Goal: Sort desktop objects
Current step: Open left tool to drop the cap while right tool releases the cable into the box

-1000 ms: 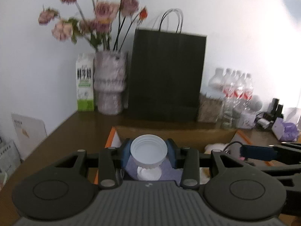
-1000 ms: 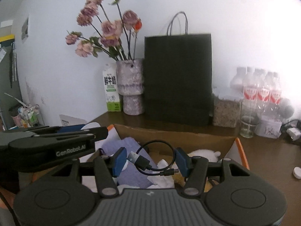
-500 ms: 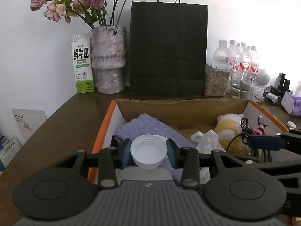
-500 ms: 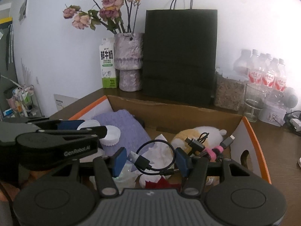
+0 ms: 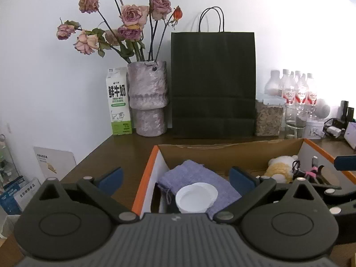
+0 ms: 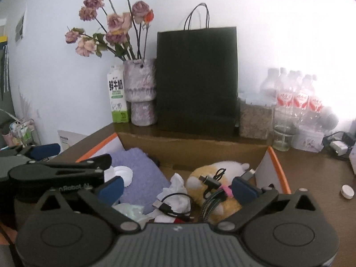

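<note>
the white lid (image 5: 196, 197), pinched a moment ago, now lies free on the purple towel (image 5: 200, 178) in the cardboard box (image 5: 146, 178); left gripper (image 5: 175, 178) and right gripper (image 6: 178, 188) are opening, nothing pressed, both drops done. only the right view shows the black cable (image 6: 173, 204) landed beside the plush toy (image 6: 213, 173).

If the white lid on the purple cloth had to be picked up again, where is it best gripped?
Across its rim, from above, pads on opposite sides: the white lid is round and lies open side up on the soft purple cloth, so probably any diameter works.
</note>
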`<state>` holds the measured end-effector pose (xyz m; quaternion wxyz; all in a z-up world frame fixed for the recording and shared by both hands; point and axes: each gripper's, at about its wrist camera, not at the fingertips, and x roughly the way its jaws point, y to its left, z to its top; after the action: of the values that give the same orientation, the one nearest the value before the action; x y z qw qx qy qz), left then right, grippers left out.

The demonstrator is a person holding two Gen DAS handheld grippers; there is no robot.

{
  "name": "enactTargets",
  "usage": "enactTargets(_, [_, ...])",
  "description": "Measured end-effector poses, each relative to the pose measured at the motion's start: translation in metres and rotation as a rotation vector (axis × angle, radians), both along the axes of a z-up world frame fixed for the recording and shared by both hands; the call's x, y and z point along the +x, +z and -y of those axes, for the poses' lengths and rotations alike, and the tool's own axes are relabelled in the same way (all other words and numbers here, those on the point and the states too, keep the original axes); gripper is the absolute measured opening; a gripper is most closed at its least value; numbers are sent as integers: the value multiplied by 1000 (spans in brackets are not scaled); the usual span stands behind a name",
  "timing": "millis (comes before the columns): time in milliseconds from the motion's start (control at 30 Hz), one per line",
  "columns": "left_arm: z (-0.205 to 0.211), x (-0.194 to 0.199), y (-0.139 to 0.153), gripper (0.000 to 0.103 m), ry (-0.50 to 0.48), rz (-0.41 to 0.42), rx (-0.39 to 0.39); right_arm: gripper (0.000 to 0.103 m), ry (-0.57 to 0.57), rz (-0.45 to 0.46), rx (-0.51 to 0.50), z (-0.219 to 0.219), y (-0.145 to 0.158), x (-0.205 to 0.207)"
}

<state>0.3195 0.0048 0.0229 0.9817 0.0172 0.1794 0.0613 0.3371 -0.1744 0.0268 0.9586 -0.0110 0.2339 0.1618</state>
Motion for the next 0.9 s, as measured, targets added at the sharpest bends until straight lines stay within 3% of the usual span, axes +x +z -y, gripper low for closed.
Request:
enactTargets(533, [-3, -12, 8, 103, 6, 27, -43, 103, -16, 25, 13, 6, 11, -11])
enactTargets(900, [-4, -43, 20, 103, 9, 49, -52, 103, 12, 64, 6, 3, 25, -40])
